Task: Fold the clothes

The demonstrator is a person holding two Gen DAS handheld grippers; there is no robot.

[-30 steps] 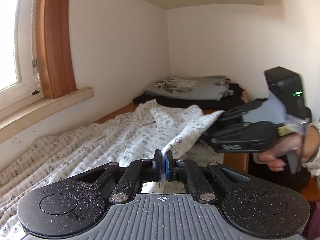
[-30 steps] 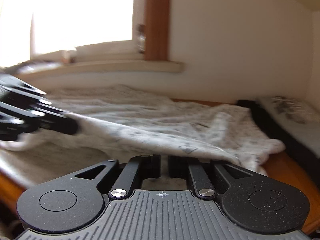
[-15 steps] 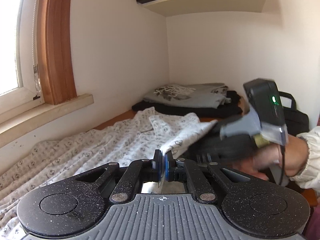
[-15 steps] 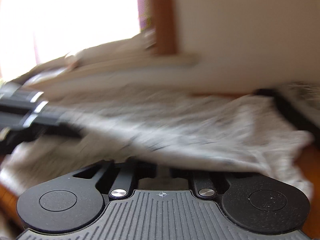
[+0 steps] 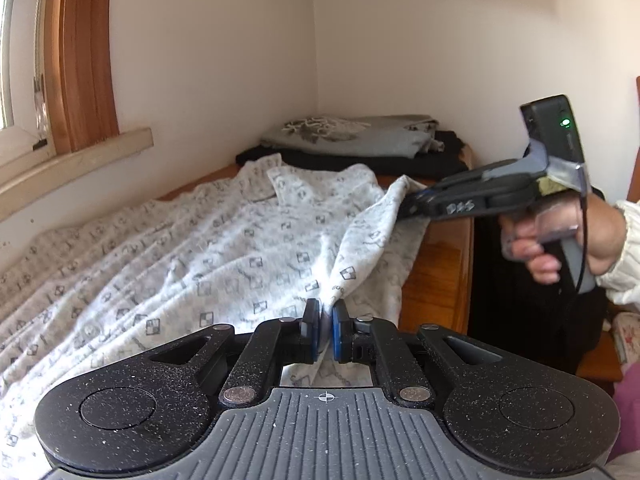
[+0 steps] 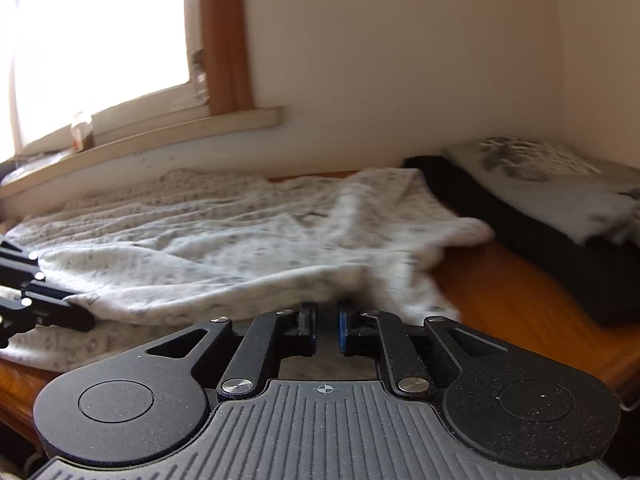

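Spread across the orange-brown wooden surface [image 5: 434, 280]: a white patterned garment with small grey square motifs [image 5: 192, 248], rumpled, its far end reaching towards the far corner and its near edge lifted off the wood. Left gripper [image 5: 325, 330] with jaws nearly closed on a pinched fold of that near edge, blue pads pressing the cloth from both sides. Right gripper [image 5: 408, 208], black with a grey handle, held in a person's hand [image 5: 560, 240] over the right edge of the surface, tip buried in the cloth's raised corner; from its own blurred camera, jaws narrow with fabric seemingly between the pads, though hard to confirm. At the far end of the surface, just beyond the garment: a folded grey top with a pale print [image 5: 352, 136] stacked on a folded black garment [image 5: 360, 160]. Along the left wall, a pale window sill [image 5: 80, 164] and a brown wooden window frame [image 5: 84, 56]; a small jar [image 6: 82, 132] on the sill. Cream sleeve cuff [image 5: 624, 256] at the wrist.
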